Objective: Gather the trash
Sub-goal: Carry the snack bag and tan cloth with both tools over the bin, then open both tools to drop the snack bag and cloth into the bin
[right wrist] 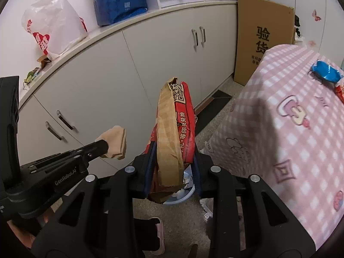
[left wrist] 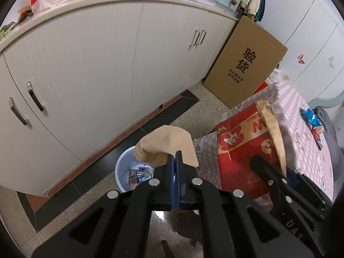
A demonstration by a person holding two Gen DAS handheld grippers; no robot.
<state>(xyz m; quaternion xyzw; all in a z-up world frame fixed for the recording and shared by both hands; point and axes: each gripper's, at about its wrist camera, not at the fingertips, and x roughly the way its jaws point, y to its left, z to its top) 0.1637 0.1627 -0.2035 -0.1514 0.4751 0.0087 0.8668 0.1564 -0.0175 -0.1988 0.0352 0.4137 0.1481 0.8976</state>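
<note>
**Trash held above the bin in both grippers**

Trash fills both our grippers, and the bin (left wrist: 124, 172) on the floor is our landmark. It is a pale blue round bin, standing in front of the white cabinets (left wrist: 86, 75), with printed wrappers already lying inside it.

Our left gripper (left wrist: 175, 153) has its jaws pressed together on a tan crumpled piece of paper or cloth (left wrist: 167, 144). That piece hangs over the bin's near rim, partly covering the opening in the left wrist view. In the right wrist view the same piece shows at the tip of the left gripper (right wrist: 105, 145), off to the left.

Our right gripper (right wrist: 174, 150) has its jaws set partway apart and clamped on a red snack box (right wrist: 178, 124), flattened, with a brown cardboard inside face and a printed code near its top. The box stands upright between the blue pads (right wrist: 150, 161), and the bin's rim (right wrist: 178, 197) shows just below its lower end. From the left wrist the box (left wrist: 243, 150) sits to the right of the bin.

Further right of the bin is a surface under a pink checked cloth (right wrist: 290, 129), with a blue wrapper (right wrist: 326, 73) lying on it, well away from the bin. Beyond the bin, a large brown carton (left wrist: 245, 64) leans against the end of the cabinets. A white plastic bag (right wrist: 51, 21) and a blue package (right wrist: 120, 2) rest on the cabinet top.
</note>
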